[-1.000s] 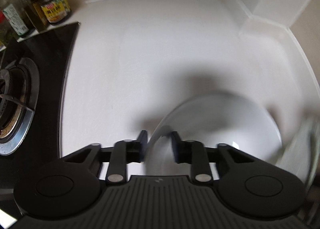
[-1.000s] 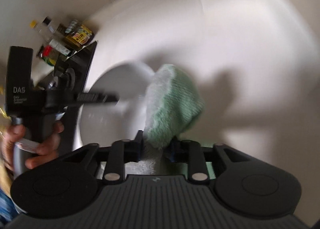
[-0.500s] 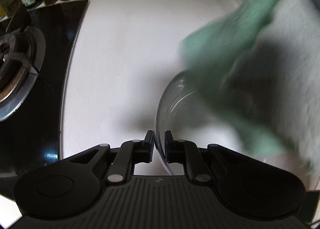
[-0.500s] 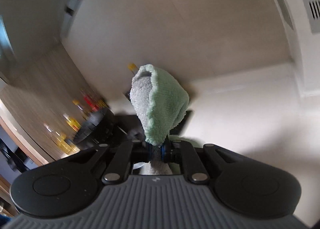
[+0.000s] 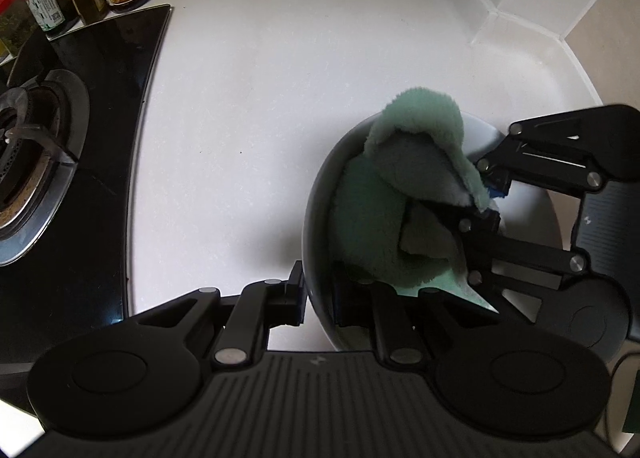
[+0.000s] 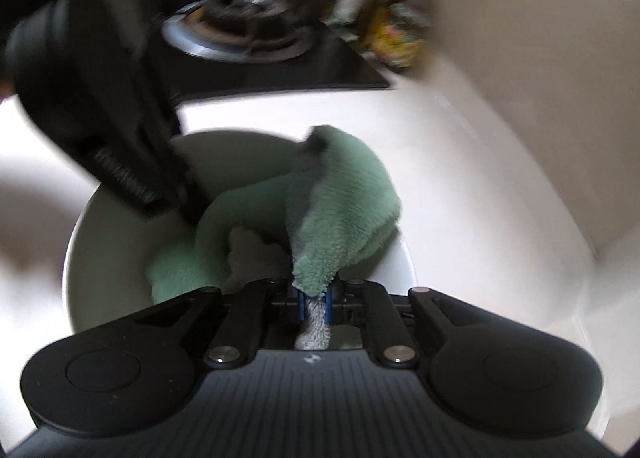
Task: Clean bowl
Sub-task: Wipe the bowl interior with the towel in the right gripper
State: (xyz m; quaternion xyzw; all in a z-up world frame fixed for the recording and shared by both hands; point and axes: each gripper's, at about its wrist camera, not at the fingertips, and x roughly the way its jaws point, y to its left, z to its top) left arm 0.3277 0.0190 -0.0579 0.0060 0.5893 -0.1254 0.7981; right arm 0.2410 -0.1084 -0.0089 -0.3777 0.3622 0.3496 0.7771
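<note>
Moved: right claw (image 6: 314,300) has dropped from the air into the white ceramic bowl (image 5: 316,194), pinching the green-and-grey terry cloth (image 5: 404,178).
Left claw (image 5: 320,300): clamped on the bowl's near rim.
Progress: cloth pressed inside, wiping under way; cleanliness unclear.
Room: white tabletop (image 5: 280,98) open leftward; black glass hob (image 5: 120,98) at its left edge, wall corner close right.

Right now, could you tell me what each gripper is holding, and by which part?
The left gripper clamps the white ceramic bowl by its near rim. The right gripper pinches the green-and-grey microfibre cloth by one bunched end, the rest lying in the bowl.
</note>
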